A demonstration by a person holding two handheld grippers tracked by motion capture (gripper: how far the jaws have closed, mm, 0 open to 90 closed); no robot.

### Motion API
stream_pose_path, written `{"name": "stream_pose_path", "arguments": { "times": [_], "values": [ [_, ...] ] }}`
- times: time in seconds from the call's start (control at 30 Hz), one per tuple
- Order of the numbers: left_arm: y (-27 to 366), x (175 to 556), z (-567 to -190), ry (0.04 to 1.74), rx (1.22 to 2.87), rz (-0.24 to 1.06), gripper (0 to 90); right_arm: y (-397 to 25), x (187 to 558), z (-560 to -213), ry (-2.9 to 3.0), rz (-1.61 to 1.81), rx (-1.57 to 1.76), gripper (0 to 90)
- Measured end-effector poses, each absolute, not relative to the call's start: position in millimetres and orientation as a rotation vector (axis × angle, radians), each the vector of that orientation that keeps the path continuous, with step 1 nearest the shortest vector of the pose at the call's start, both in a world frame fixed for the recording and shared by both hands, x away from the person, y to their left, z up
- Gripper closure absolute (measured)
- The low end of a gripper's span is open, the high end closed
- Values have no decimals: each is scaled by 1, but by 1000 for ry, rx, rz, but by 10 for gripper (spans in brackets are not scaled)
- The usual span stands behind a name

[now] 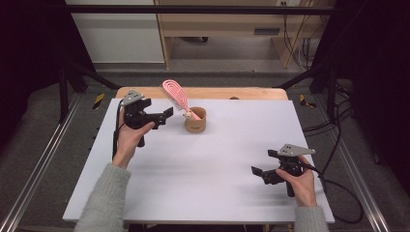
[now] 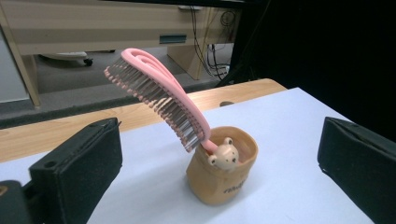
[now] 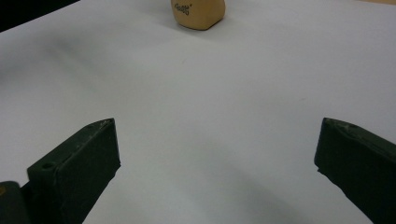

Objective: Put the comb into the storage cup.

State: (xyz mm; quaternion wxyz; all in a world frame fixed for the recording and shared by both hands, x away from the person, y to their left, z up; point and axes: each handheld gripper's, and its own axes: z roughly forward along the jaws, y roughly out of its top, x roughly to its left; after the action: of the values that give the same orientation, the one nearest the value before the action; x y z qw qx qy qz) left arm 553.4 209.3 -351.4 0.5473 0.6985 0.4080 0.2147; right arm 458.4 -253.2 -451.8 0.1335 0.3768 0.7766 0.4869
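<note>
- The pink brush (image 1: pixel 174 93) stands handle-down in a tan cup (image 1: pixel 195 121), on the far middle part of the white table (image 1: pixel 208 164)
- In the left gripper view the brush (image 2: pixel 159 95) leans up and to the left out of the cup (image 2: pixel 223 172), bristles facing down, and a small bear figure (image 2: pixel 224 157) sits on the cup's rim beside the handle
- The left gripper (image 1: pixel 167 115) is held just left of the cup, pointing at it, its jaws spread wide with nothing between them; it does not touch the cup or the brush
- The right gripper (image 1: pixel 257 172) sits low over the near right of the table, well apart from the cup, jaws wide apart and empty
- The right gripper view shows the cup's base (image 3: pixel 198 13) far ahead across bare table
</note>
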Motion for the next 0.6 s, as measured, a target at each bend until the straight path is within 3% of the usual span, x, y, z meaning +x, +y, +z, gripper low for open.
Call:
{"name": "stream_pose_path", "arguments": {
  "times": [0.6],
  "values": [
    [238,510,-379,898,1685,459,0,-252,459,-453,2252,1411,1093,5]
  ]
}}
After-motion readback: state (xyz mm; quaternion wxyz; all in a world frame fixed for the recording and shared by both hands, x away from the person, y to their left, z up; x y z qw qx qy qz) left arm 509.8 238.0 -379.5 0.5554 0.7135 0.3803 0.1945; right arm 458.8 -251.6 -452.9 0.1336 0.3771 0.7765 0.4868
